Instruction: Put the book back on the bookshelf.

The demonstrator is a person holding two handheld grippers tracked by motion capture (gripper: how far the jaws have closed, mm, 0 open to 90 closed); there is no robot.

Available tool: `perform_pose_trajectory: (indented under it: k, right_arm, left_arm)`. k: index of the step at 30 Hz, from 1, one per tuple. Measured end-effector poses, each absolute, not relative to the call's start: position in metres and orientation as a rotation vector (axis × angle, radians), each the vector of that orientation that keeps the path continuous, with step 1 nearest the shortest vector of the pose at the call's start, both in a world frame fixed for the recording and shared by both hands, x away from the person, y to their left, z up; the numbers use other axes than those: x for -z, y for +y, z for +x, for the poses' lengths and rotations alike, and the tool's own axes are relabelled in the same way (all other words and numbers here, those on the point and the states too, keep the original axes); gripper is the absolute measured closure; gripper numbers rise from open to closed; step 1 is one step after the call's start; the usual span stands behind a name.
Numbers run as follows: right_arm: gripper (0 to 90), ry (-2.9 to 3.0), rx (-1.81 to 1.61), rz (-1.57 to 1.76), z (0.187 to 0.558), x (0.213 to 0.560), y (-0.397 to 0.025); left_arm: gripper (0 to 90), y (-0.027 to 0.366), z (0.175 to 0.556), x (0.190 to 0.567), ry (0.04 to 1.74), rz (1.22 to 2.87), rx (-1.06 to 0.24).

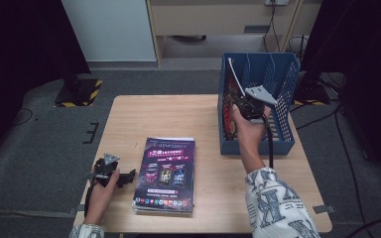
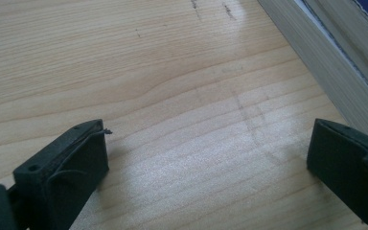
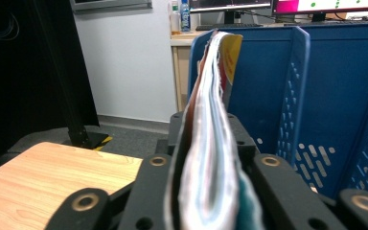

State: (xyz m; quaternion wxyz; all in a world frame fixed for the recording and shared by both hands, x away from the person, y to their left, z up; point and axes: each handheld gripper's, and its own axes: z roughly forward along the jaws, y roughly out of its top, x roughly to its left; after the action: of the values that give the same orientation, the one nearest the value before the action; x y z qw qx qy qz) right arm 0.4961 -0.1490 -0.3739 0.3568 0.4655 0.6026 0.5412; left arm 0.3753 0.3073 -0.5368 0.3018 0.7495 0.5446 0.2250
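Observation:
A blue file rack (image 1: pixel 282 94) with upright dividers stands at the table's right rear. My right gripper (image 1: pixel 241 100) is shut on a thin magazine (image 1: pixel 234 79), held on edge in the rack's left slot; in the right gripper view the magazine (image 3: pixel 211 124) runs edge-on between the jaws, with a blue divider (image 3: pixel 294 91) to its right. A stack of magazines (image 1: pixel 166 173) with a dark purple cover lies flat at the front middle. My left gripper (image 1: pixel 124 177) rests open on the wood just left of the stack; the stack's page edges (image 2: pixel 326 62) pass its right jaw.
The wooden table (image 1: pixel 154 116) has bare room at its left and rear middle. Dark stands and cables sit on the grey floor around it. A pale cabinet (image 1: pixel 218 20) stands behind.

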Motion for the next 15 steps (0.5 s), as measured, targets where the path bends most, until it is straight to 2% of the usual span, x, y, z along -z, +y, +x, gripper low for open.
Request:
perform_pose_trajectory:
  k: [4,5,9,15]
  right_arm:
    - [76.5,1.57,-1.38,1.193,0.498,0.3736,-0.1453]
    - [81.4,1.572,-1.373,1.19,0.4986,0.3734,-0.1443]
    - [86.3,1.584,-1.357,1.186,0.4998,0.3713,-0.1445]
    - [87.0,1.556,-1.331,1.189,0.5029,0.3663,-0.1496]
  left_arm:
    - [0.0,0.3073,0.3753,0.5368,1.444,1.988,-0.596]
    - [0.0,0.3073,0.3753,0.5368,1.443,1.989,-0.596]
    - [0.0,0.3071,0.3754,0.5369,1.441,1.989,-0.596]
    - [0.0,0.307,0.3755,0.5369,1.441,1.989,-0.595]
